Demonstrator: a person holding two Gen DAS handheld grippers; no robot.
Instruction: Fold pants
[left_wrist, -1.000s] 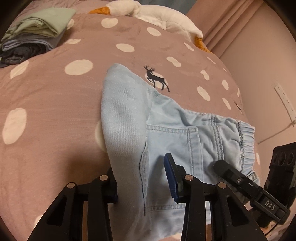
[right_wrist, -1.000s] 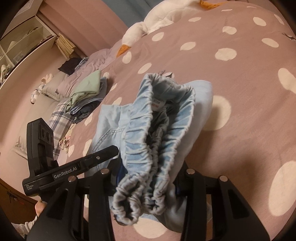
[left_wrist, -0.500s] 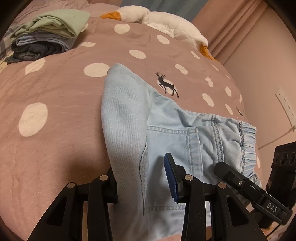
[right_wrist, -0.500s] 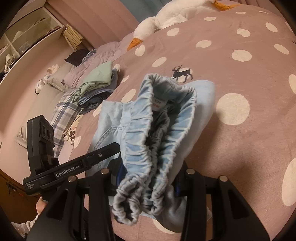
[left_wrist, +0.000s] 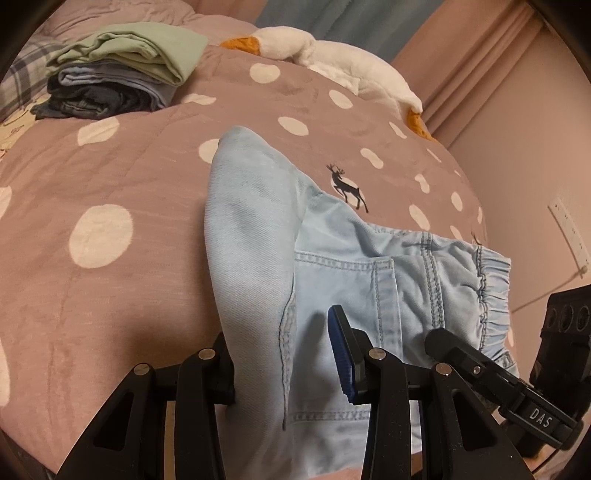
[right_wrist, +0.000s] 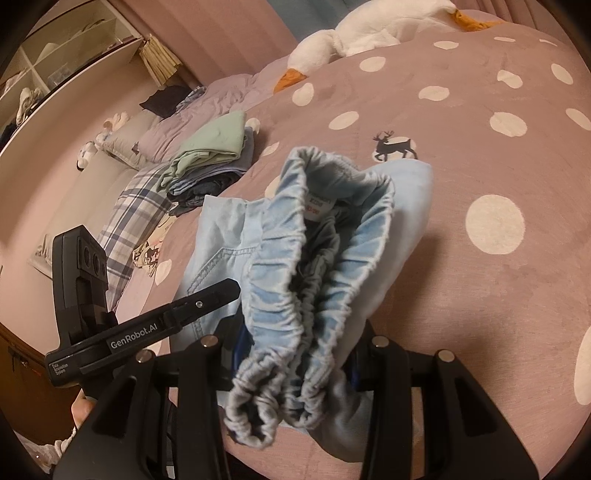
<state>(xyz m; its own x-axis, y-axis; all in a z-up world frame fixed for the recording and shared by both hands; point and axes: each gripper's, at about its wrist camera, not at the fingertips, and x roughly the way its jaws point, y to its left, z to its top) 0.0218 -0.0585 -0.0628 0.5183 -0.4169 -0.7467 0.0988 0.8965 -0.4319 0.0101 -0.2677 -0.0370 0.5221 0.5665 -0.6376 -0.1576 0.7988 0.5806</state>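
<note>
Light blue denim pants (left_wrist: 258, 236) lie folded on the pink polka-dot bedspread (left_wrist: 110, 177). My left gripper (left_wrist: 284, 365) has its fingers on either side of the folded leg edge, holding the fabric near the back pocket. My right gripper (right_wrist: 295, 354) is shut on the bunched elastic waistband (right_wrist: 314, 258) and holds it a little above the bed. The right gripper (left_wrist: 480, 365) shows at the lower right of the left wrist view. The left gripper (right_wrist: 207, 299) shows at the left of the right wrist view.
A stack of folded clothes (left_wrist: 122, 70) with a green piece on top sits at the far left of the bed, also in the right wrist view (right_wrist: 210, 155). A white plush goose (left_wrist: 332, 66) lies at the back. A wall (left_wrist: 535, 166) stands to the right.
Both grippers, still holding the pants, have moved toward the stack of folded clothes, which now looks nearer in both views.
</note>
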